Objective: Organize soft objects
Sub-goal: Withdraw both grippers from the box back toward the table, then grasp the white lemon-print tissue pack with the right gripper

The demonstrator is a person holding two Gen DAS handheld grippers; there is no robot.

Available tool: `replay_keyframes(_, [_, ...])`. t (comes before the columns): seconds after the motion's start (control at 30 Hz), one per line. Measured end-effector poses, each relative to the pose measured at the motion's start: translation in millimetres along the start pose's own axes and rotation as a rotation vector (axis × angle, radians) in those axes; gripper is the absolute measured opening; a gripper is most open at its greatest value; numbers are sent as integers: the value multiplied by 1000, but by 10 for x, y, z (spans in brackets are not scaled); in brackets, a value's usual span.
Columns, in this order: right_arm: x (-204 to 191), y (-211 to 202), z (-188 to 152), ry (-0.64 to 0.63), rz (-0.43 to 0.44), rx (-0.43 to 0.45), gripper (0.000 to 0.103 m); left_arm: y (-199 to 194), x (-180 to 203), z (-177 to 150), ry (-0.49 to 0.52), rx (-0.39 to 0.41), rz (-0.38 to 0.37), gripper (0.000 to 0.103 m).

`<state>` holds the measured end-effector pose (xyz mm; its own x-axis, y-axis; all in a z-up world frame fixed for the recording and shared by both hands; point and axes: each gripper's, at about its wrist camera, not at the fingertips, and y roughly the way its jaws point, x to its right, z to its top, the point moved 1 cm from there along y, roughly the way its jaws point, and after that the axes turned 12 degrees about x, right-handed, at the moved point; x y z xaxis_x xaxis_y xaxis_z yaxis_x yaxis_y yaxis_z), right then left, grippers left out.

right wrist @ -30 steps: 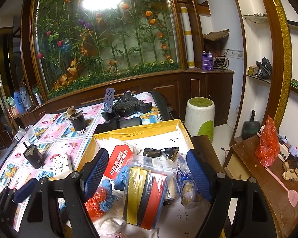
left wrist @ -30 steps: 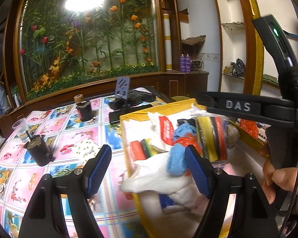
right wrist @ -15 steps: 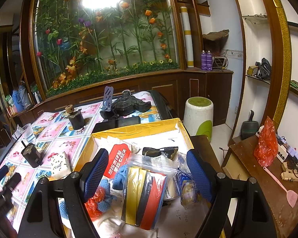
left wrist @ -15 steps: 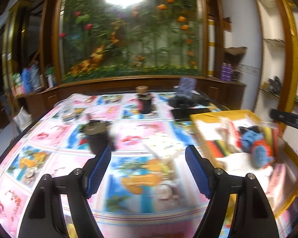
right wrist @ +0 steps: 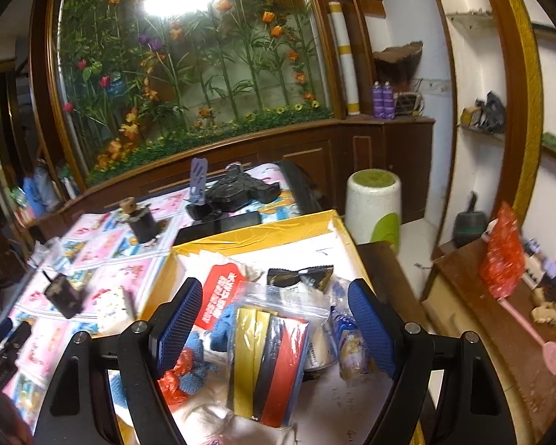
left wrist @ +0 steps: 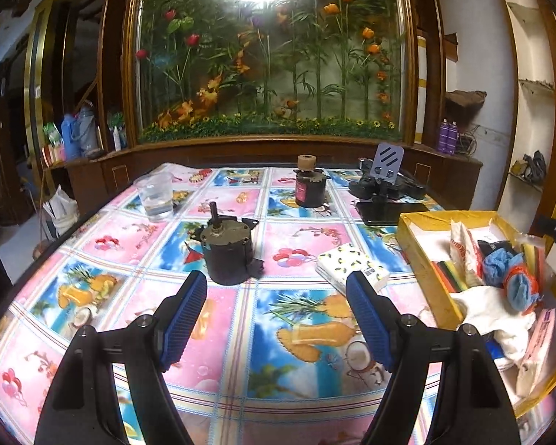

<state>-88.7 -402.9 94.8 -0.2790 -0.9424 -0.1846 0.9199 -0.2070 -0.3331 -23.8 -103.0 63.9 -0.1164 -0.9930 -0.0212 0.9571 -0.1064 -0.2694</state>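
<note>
With both grippers wide and empty, the left gripper (left wrist: 276,320) faces the tissue pack (left wrist: 352,267) on the tabletop beside the box (left wrist: 419,259), the right gripper (right wrist: 274,328) hovers over the bag (right wrist: 268,356) inside, so a pickup seems next.

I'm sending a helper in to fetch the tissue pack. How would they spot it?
On the cartoon-print tablecloth, look just left of the yellow box. The tissue pack lies flat there: white with small yellow and black marks, unlike the dark motor nearby.
</note>
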Motion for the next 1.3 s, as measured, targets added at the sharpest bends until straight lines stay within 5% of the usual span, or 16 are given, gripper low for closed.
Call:
replay_keyframes(0.17, [-33,-43,73,-4,17,-39,84,57,-145,-8,-1,-32,15,81])
replay_keyframes(0.37, [-606,116,99,-22,271,-216,88,114,-309,-25,-37,-75,26,81])
replay_keyframes(0.57, [-1433,453,-44,-115,416,-413,88,122,-414,-24,-74,-84,41,81])
replay_keyframes(0.83, [-2227,1120,-393,-334,363,-571,88,144,-512,-31,-108,-101,47,81])
replay_keyframes(1.17, [-2394,1567,-655,-431,312,-655,87,160,-563,-36,-146,-117,24,81])
replay_keyframes(1.3, [-2419,1578,-737,-450,291,-673,56,156,-568,-35,-153,-117,21,81])
